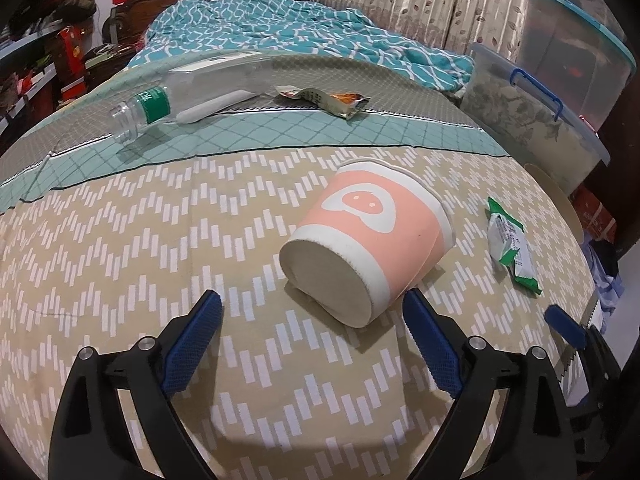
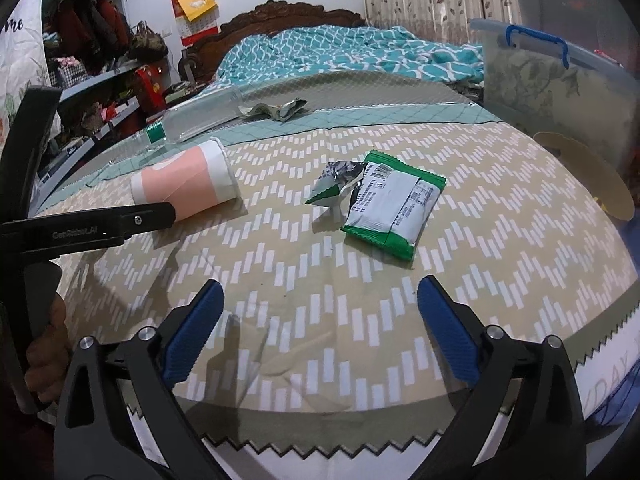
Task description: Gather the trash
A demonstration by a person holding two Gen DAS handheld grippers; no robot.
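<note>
Left wrist view: the left gripper point(image 1: 312, 308) is held low over the bed point(image 1: 120, 240), its blue fingers point(image 1: 192, 344) spread wide w/ nothing between them. A pink-and-white paper cup point(image 1: 360, 236) is seen lying on its side just ahead, base toward the camera; the right finger's tip is close beside the base, but contact can't be told. A green-and-white wrapper point(image 1: 510, 244) is seen to the cup's right, apart from it. Further back, on the teal-checked band of the bedspread, a clear plastic bottle point(image 1: 176, 96) w/ a green label is laid on its side, uncapped mouth toward the camera. A crumpled wrapper point(image 1: 324, 100) w/ orange print is seen just right of the bottle. Behind, a teal blanket point(image 1: 300, 28) is bunched near the headboard; a lidded storage box point(image 1: 532, 120) is seen at the bed's right edge.

Right wrist view: the right gripper point(image 2: 320, 300) is held over the near part of the bed point(image 2: 500, 260), fingers point(image 2: 448, 332) spread apart & empty. The green wrapper point(image 2: 392, 208) is seen ahead of it, torn open at its left end, flat on the beige zigzag cover. The cup point(image 2: 192, 184) is seen at left, partly hidden by the left gripper point(image 2: 100, 224). The bottle point(image 2: 192, 120) & crumpled wrapper point(image 2: 280, 110) are seen further back, the blanket point(image 2: 340, 48) & box point(image 2: 540, 80) beyond.
</note>
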